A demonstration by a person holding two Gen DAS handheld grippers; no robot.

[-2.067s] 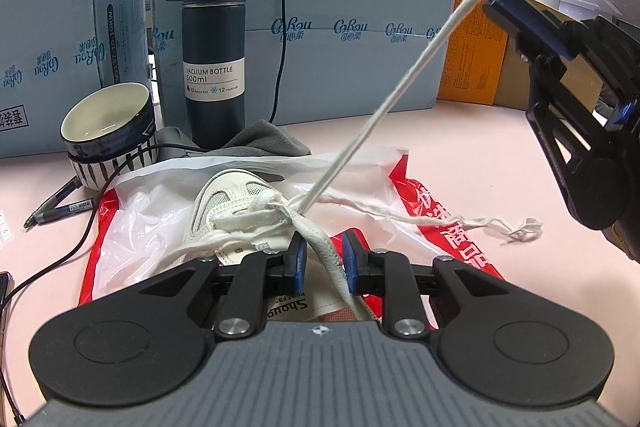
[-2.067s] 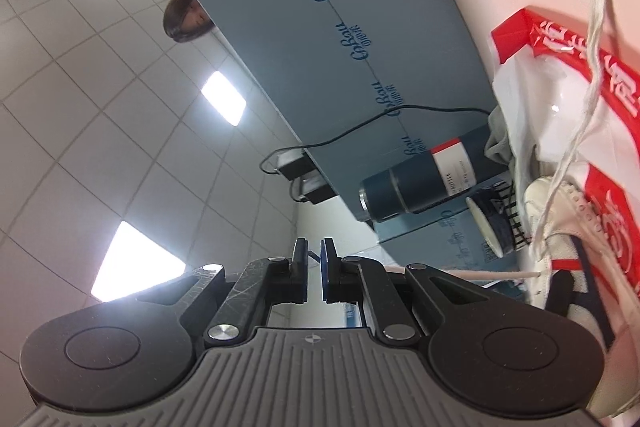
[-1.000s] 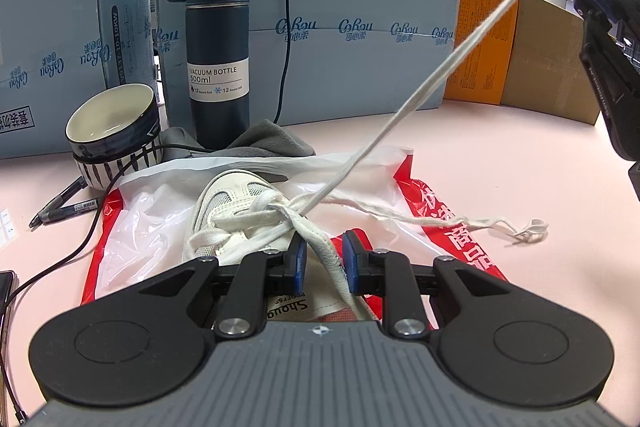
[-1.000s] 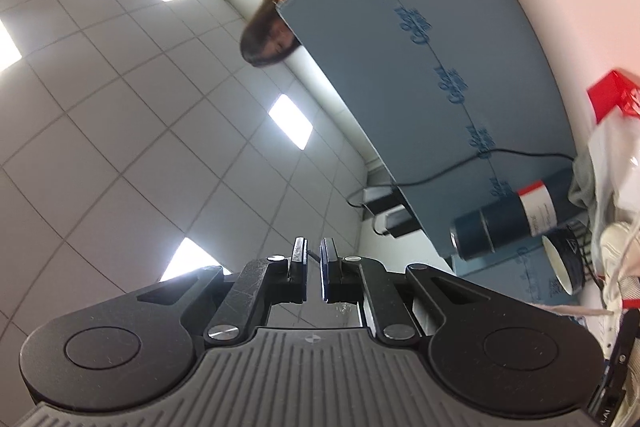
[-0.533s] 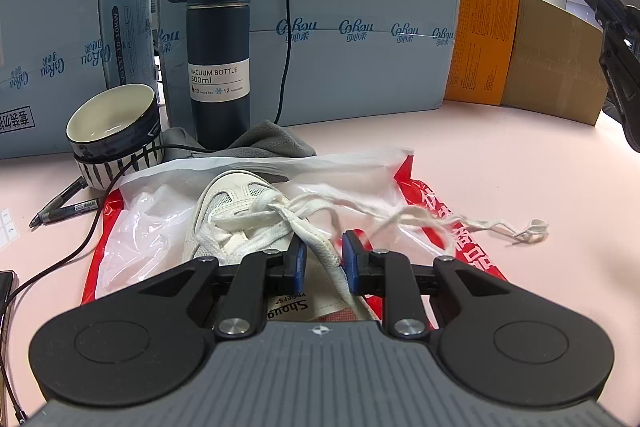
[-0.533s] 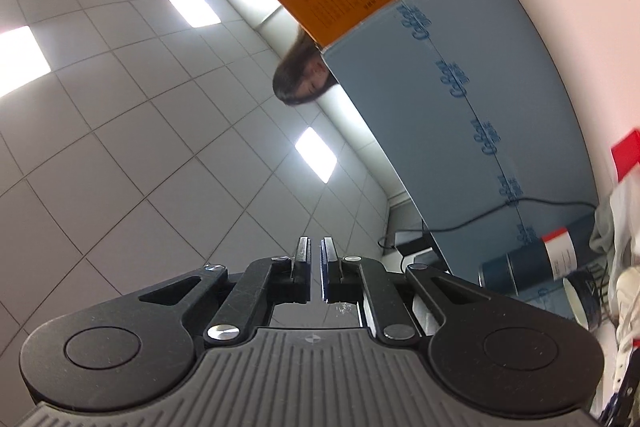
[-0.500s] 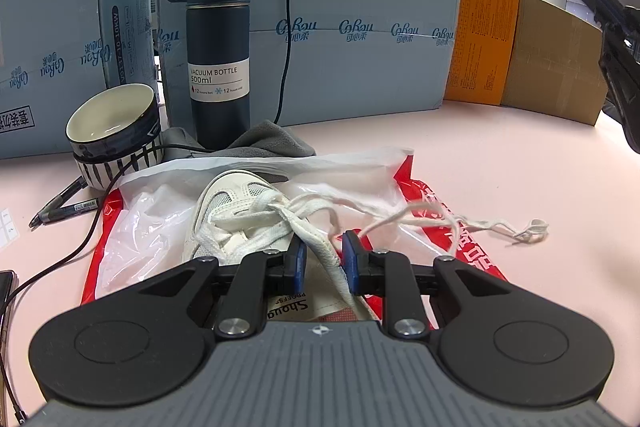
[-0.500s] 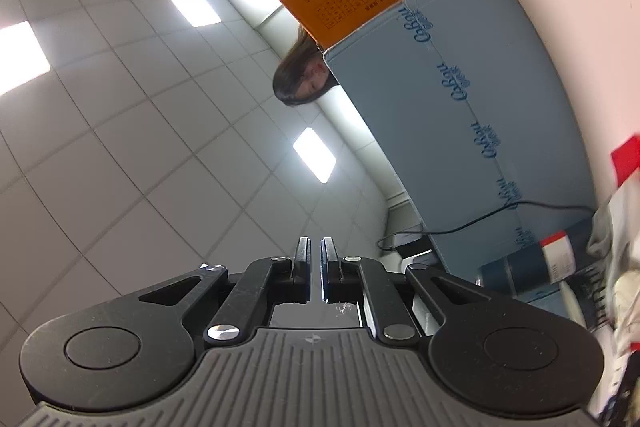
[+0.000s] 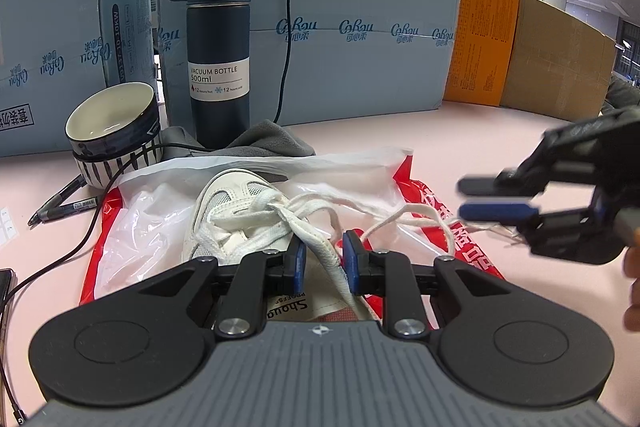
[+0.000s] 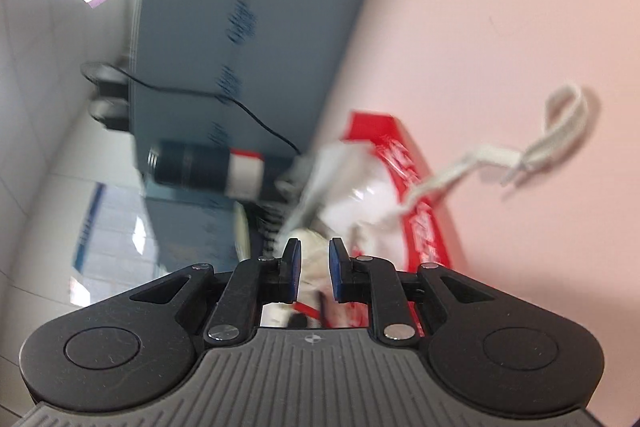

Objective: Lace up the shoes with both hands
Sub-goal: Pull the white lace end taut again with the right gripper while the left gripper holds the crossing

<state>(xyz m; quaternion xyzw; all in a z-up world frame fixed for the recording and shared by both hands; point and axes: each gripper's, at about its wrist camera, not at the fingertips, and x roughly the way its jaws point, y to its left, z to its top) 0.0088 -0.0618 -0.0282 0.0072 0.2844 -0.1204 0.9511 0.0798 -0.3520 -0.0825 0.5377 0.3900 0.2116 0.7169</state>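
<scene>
A white sneaker [image 9: 224, 203] lies on a red-and-white plastic bag [image 9: 160, 211] in the left wrist view. My left gripper [image 9: 325, 262] is shut on one shoelace end [image 9: 320, 247], which runs straight from the crossed laces. The other lace end [image 9: 420, 217] lies slack across the bag, and its tip [image 10: 560, 123] curls on the pink table. My right gripper [image 9: 496, 197] hovers rolled on its side just above that slack lace. Its jaws are opening, with nothing between them. In the blurred right wrist view my right gripper [image 10: 314, 269] points at the shoe and bag.
A dark vacuum bottle [image 9: 218, 67], a striped bowl [image 9: 112, 135], a grey cloth [image 9: 264, 143] and a pen [image 9: 64, 207] stand behind and left of the bag. Blue cartons [image 9: 360, 47] wall off the back, with a person beyond. A black cable [image 9: 60, 263] crosses at left.
My right gripper let go of the lace it held taut and high; the lace dropped slack onto the bag. The gripper rolled, came down beside the bag and parted its jaws. The left gripper kept still.
</scene>
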